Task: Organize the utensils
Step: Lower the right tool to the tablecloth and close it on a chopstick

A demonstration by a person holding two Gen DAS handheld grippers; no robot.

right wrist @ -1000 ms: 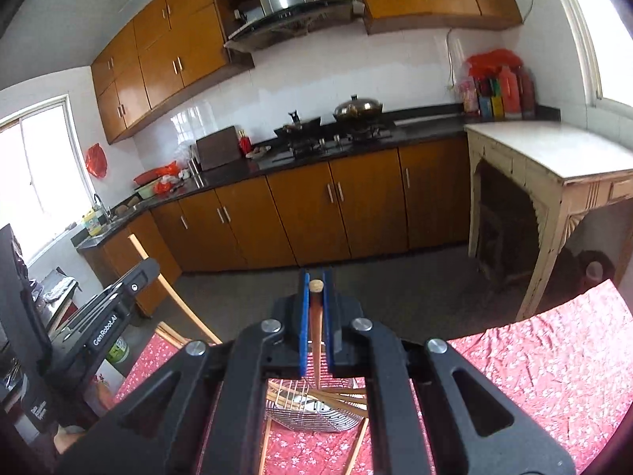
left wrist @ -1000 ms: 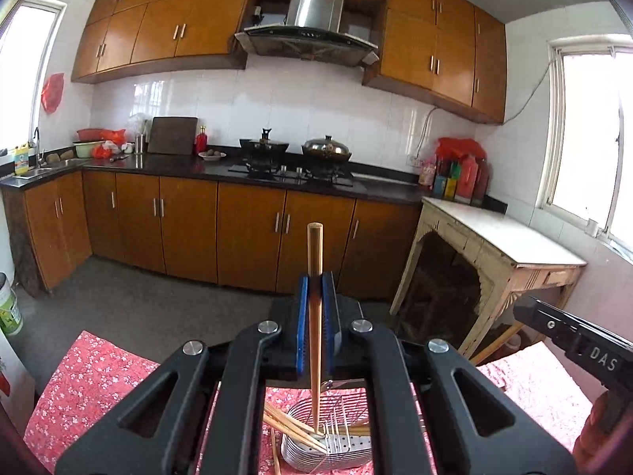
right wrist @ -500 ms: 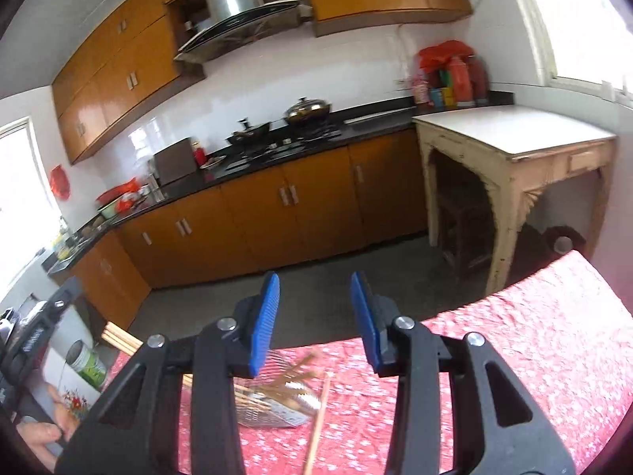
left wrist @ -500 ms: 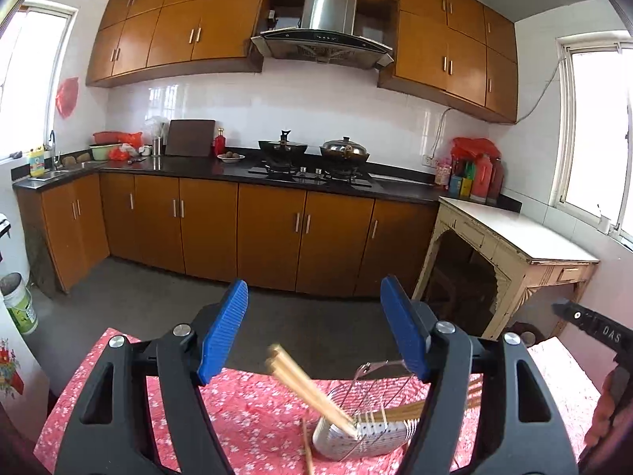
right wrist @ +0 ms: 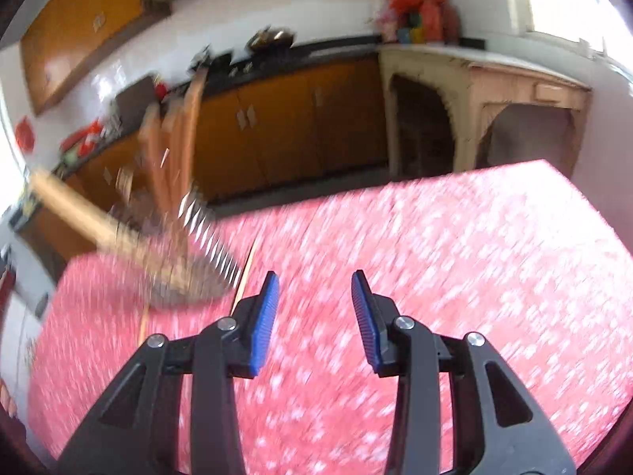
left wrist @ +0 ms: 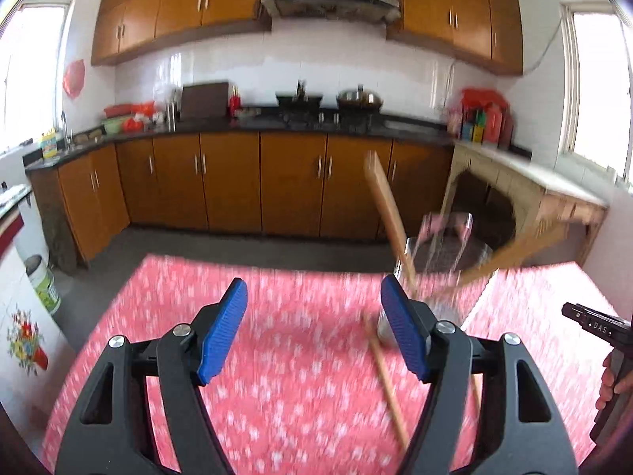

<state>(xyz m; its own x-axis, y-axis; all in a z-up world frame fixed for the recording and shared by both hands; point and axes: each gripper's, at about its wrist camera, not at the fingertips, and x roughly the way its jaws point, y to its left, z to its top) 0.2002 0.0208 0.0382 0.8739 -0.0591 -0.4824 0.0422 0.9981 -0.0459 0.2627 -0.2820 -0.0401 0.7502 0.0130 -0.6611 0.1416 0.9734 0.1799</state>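
Your left tool [left wrist: 312,326] is wide open and holds nothing. Your right tool [right wrist: 314,318] is open too, a bit less wide, and it is empty as well.

Just past the left tool, one chopstick [left wrist: 387,384] lies flat on the red cloth [left wrist: 277,396] that covers the worktop. It is right beside the left tool's right finger. If you swing that tool sideways, you may knock the stick and it could roll away to the edge.

A little farther stands the wire basket [right wrist: 194,273], with sticks [right wrist: 174,158] poking up and out at slants. One stick [left wrist: 385,213] leans far to the left and another [left wrist: 510,253] leans far to the right. The basket looks light, I think. Bump a leaning stick and the whole basket may tip and spill.

Both views are blurry, so things look smeared. Go slow, or you may grab at the wrong spot and pinch the cloth.

The basket sits near the far edge of the worktop. A hard push there could send it to the floor [left wrist: 237,245].
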